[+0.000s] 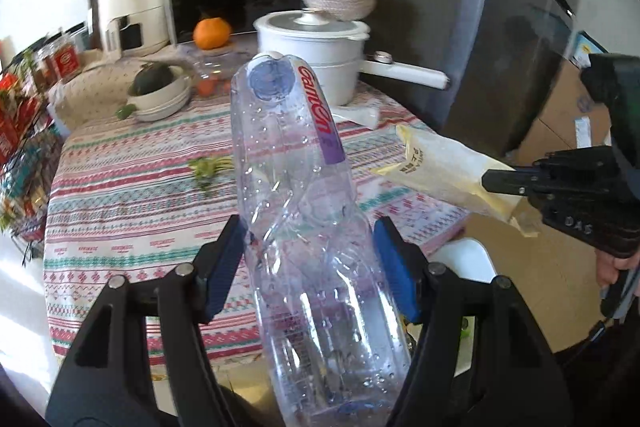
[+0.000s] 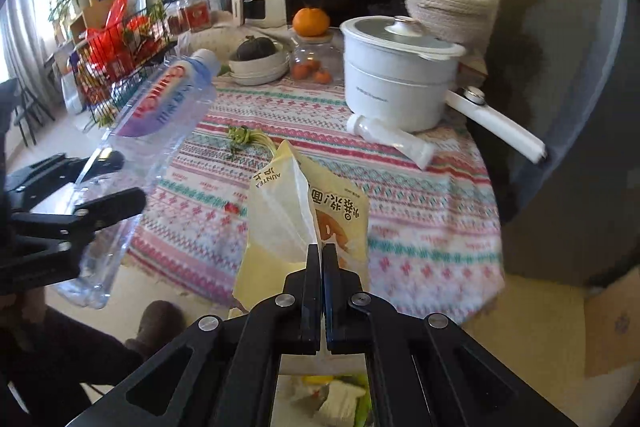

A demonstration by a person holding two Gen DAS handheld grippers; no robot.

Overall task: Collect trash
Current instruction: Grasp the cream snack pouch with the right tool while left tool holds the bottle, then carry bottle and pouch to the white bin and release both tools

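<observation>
left wrist view: my left gripper (image 1: 310,259) clamps crumpled plastic bottle (image 1: 300,187), raised over near edge of patterned tablecloth (image 1: 132,195). right wrist view: my right gripper (image 2: 322,255), jaws pinched on yellow snack bag (image 2: 288,211), bag lifted above same tablecloth, near side of white pot (image 2: 396,79).

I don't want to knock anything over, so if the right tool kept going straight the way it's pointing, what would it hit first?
Probably the patterned tablecloth just past the yellow snack bag the right tool holds; farther along lie the green scrap and the bowl, though depth is unclear.
</observation>
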